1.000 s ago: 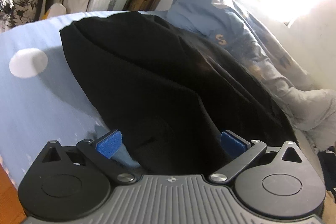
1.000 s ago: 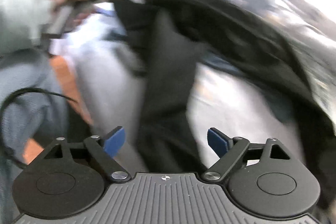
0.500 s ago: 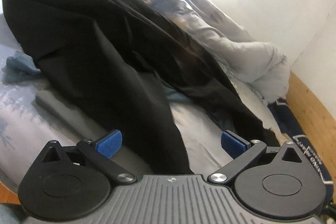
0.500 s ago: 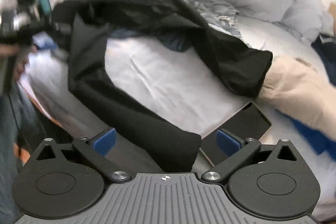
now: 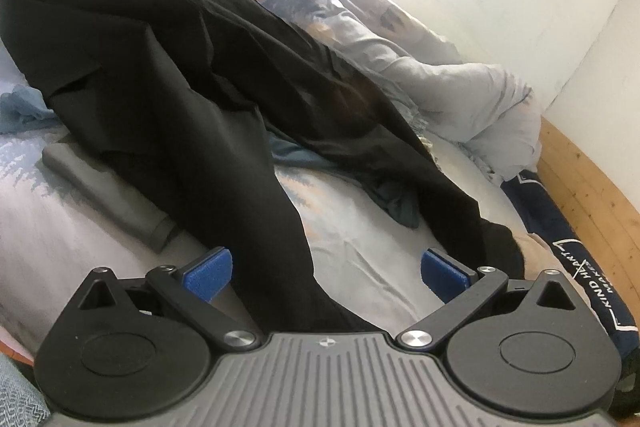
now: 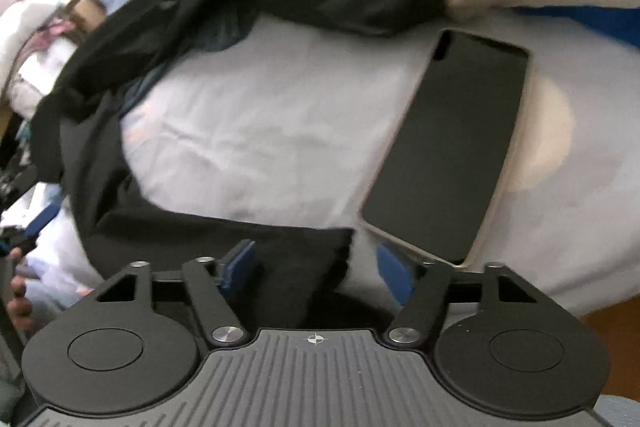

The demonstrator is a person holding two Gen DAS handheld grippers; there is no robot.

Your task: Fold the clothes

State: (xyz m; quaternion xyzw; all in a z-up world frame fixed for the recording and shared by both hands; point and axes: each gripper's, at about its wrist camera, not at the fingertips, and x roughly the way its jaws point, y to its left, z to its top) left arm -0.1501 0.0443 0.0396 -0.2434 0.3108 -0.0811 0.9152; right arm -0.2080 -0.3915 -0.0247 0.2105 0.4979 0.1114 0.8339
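Your left gripper (image 5: 326,273) and right gripper (image 6: 316,265) both have jaws spread, gripping nothing, and the black garment (image 5: 168,75) sprawls unfolded on the bed (image 6: 248,131), so all folding remains.

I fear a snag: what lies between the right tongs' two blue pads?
In the right wrist view, an end of the black fabric garment lies between the open right tongs' pads.
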